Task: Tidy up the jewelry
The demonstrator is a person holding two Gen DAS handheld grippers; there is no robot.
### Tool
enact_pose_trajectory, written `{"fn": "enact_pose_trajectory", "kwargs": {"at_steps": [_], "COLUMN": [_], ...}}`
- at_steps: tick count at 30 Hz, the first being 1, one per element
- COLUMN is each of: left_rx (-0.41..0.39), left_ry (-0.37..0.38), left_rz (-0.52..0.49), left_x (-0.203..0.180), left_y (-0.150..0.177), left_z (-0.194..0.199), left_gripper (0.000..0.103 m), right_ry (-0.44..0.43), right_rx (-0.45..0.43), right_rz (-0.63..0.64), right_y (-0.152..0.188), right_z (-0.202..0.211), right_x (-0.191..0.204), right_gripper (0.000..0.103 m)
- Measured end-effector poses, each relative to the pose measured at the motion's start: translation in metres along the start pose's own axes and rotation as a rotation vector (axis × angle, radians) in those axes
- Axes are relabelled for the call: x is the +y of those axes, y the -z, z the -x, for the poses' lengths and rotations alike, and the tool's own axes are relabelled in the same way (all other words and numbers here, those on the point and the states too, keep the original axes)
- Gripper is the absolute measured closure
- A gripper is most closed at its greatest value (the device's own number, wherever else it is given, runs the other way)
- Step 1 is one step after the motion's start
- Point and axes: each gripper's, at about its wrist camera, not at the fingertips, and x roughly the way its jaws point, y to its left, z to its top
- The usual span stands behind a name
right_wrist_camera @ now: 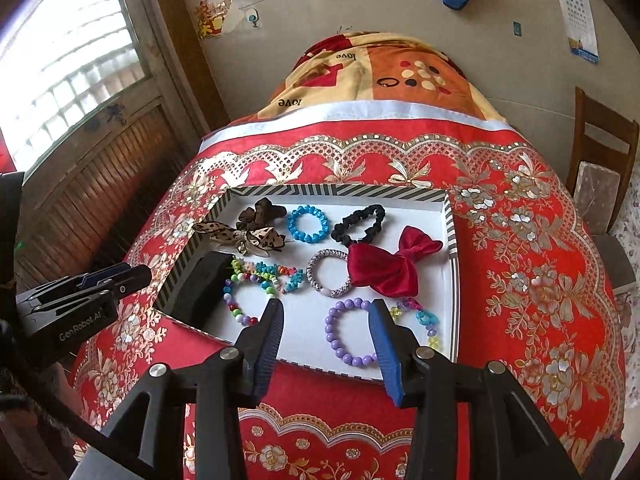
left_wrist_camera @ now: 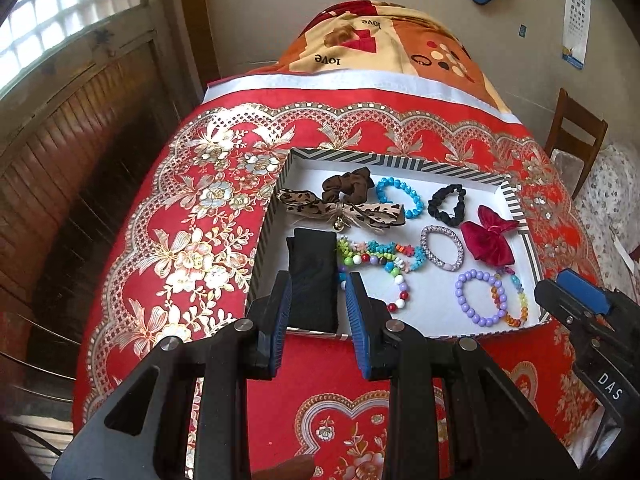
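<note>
A striped-rim white tray [left_wrist_camera: 400,161] [right_wrist_camera: 340,191] lies on the red tablecloth and holds several jewelry pieces. Inside are a black headband [left_wrist_camera: 314,280] [right_wrist_camera: 200,290], a leopard bow [left_wrist_camera: 344,210] [right_wrist_camera: 244,236], a brown scrunchie [left_wrist_camera: 348,186], a blue bead bracelet [left_wrist_camera: 400,196] [right_wrist_camera: 309,224], a black scrunchie [left_wrist_camera: 448,204] [right_wrist_camera: 360,220], a red velvet bow [left_wrist_camera: 490,236] [right_wrist_camera: 390,266], and a purple bead bracelet [left_wrist_camera: 480,298] [right_wrist_camera: 348,332]. My left gripper [left_wrist_camera: 318,292] is open, above the headband at the tray's near edge. My right gripper [right_wrist_camera: 326,320] is open, above the purple bracelet.
A silver glitter bangle [left_wrist_camera: 442,248] [right_wrist_camera: 330,274] and multicoloured bead strings [left_wrist_camera: 376,258] [right_wrist_camera: 260,276] lie mid-tray. A folded blanket [left_wrist_camera: 380,44] sits beyond the table. A wooden chair [left_wrist_camera: 576,136] stands at the right, a wooden panel wall [left_wrist_camera: 80,140] at the left.
</note>
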Motion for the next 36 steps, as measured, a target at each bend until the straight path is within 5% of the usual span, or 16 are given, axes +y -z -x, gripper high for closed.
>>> {"fn": "enact_pose_trajectory", "kwargs": {"at_steps": [36], "left_rx": [0.007], "left_ry": [0.005], "left_rz": [-0.005], "left_x": [-0.0083], "left_y": [0.0026], "left_z": [-0.0012], "left_gripper": [0.076], "right_ry": [0.010], "right_rx": [0.017], "right_rz": [0.012], "right_y": [0.0034], "right_z": [-0.0026], "right_x": [-0.0077], "right_gripper": [0.061]}}
